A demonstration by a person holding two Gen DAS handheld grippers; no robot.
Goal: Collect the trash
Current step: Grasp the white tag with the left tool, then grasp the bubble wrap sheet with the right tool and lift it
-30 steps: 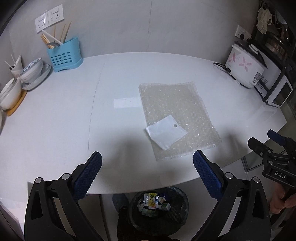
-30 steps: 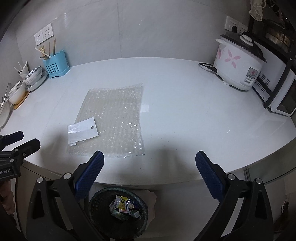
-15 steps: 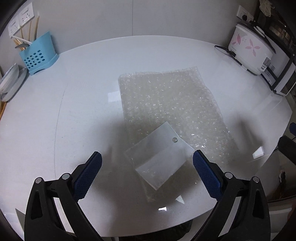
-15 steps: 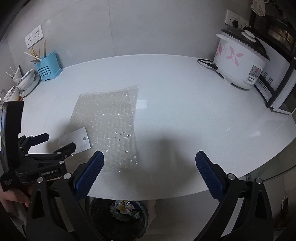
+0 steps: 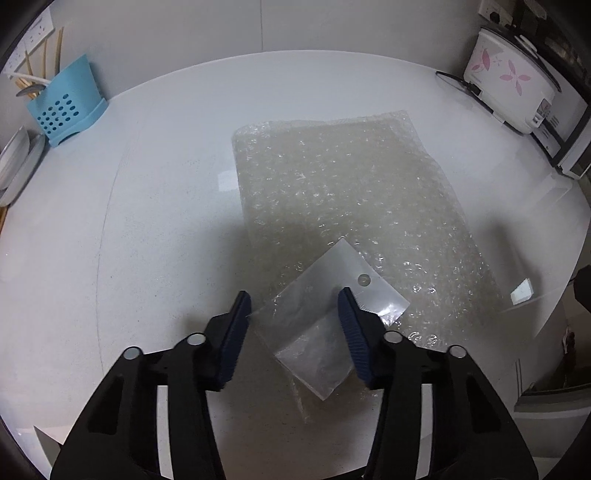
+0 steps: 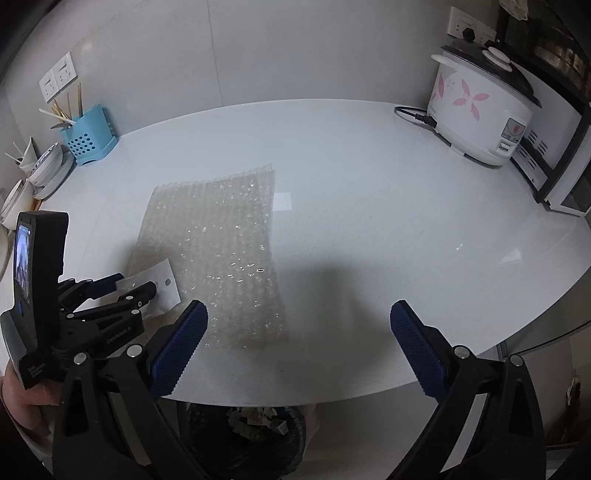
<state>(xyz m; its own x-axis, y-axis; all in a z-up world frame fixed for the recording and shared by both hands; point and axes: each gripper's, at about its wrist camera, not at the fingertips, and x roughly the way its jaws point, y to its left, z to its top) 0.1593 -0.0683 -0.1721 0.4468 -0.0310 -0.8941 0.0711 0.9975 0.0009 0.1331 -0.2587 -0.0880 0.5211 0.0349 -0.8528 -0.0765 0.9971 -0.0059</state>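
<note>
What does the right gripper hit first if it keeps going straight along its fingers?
Probably bare white countertop, just right of the bubble wrap sheet. Nothing lies between the open right gripper fingers; depth is hard to judge through the fisheye.

A glossy white table (image 6: 369, 177) stands against a pale panelled wall (image 6: 295, 48). Above the table's left end, wall sockets (image 6: 58, 81); more sockets (image 6: 469, 27) above its right end.

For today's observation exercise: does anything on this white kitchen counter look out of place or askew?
Yes. A clear bubble-wrap sheet lies askew on the white counter, and a small clear plastic pouch sits crooked over its near corner; both are loose packaging among kitchenware.
</note>
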